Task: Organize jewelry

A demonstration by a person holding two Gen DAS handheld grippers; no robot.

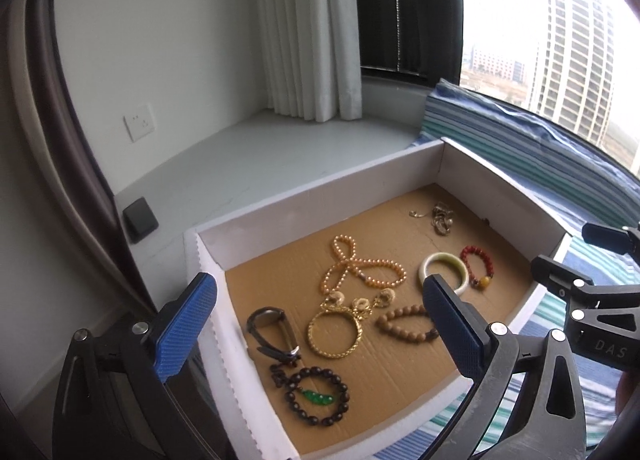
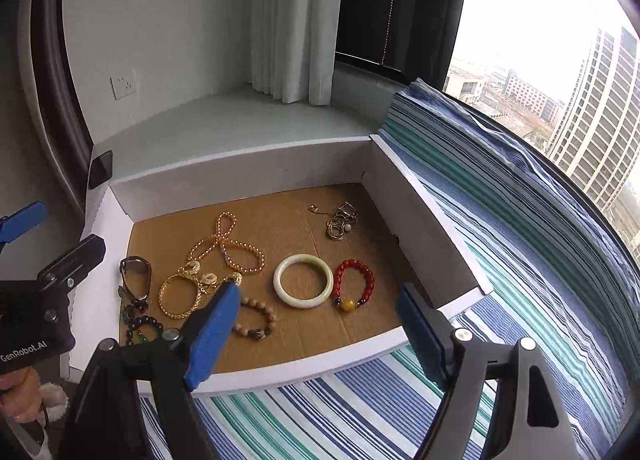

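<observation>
**Both grippers spread above the jewelry box**

I see the left gripper (image 1: 320, 324) with its blue pads wide apart and nothing between them. It hangs over the near left part of the white box (image 1: 320, 188). My right gripper (image 2: 320, 336) is also spread, a little less wide, and holds nothing; it stands over the near edge of the box, above the striped cloth (image 2: 500, 220) on which the box lies.

All the jewelry lies on the brown cardboard floor of the box. On the left there is a dark strap piece (image 1: 272, 332), and nearer to me a dark bead bracelet (image 1: 320, 396) with a green pendant inside its ring. Beside them is a gold bangle (image 1: 334, 336) with small gold ornaments touching its far side. Behind it lies an orange bead necklace (image 1: 356, 266), folded in loops. A brown wooden bead bracelet (image 1: 404, 324) lies just right of the bangle. Further right are a pale jade bangle (image 2: 303, 280) and, just beside it, a red bead bracelet (image 2: 356, 284) with one yellow bead. A small heap of metal rings (image 2: 342, 220) lies apart near the far right corner.

A white curtain (image 1: 308, 28) hangs behind the box.
</observation>
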